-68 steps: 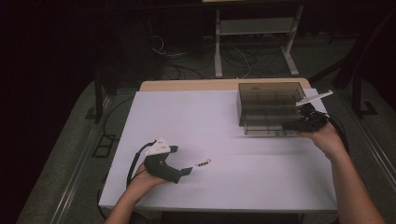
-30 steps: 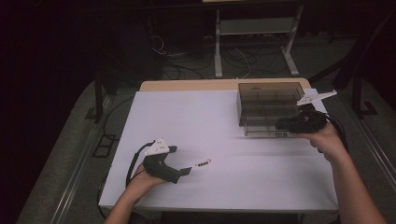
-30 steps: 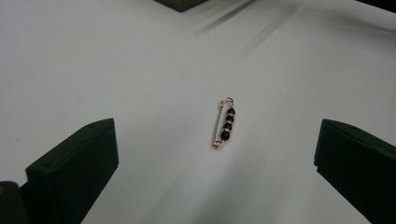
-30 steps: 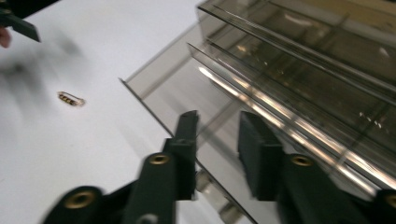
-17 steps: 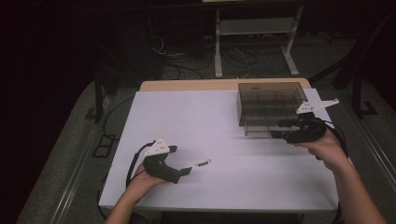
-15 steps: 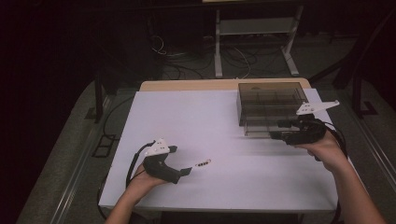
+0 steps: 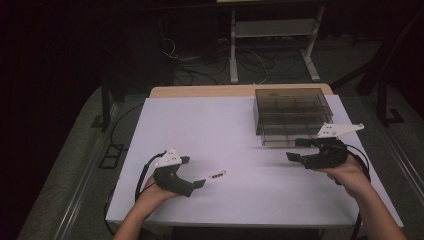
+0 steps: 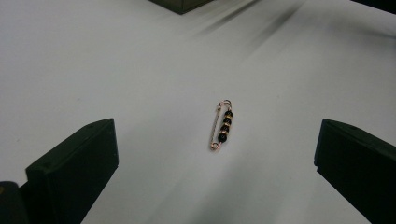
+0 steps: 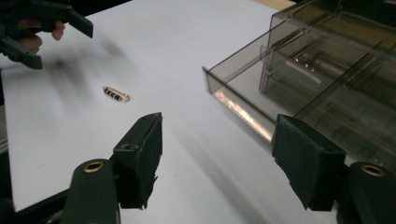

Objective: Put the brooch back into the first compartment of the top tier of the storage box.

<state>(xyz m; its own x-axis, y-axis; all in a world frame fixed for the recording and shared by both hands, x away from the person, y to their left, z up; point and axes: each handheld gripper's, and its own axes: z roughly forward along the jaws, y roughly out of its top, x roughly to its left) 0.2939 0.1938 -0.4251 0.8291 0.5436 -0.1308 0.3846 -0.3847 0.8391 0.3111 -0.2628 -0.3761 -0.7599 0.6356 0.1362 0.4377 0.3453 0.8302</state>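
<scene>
A small gold safety pin with dark beads [image 7: 217, 175] lies on the white table [image 7: 250, 125]. My left gripper [image 7: 192, 172] rests at the front left, open, with the pin [image 8: 222, 126] on the table just ahead between its wide jaws. At the back right stands a smoked clear drawer box [image 7: 292, 110] with its bottom drawer [image 9: 243, 107] pulled out a little. My right gripper [image 7: 295, 149] hovers just in front of that drawer and points left. Its jaws have just been opening and stand open with nothing between them. From there, the pin [image 9: 116, 94] lies farther off.
The table's front edge [image 7: 250, 220] is close under both forearms. A black cable [image 7: 142, 175] loops from the left gripper. Past the far edge stand a metal frame [image 7: 272, 35] and floor cables in the dark.
My right gripper has moved left from the box's right front corner to in front of the drawer, and its jaws have opened. The left gripper and the pin have stayed still.
</scene>
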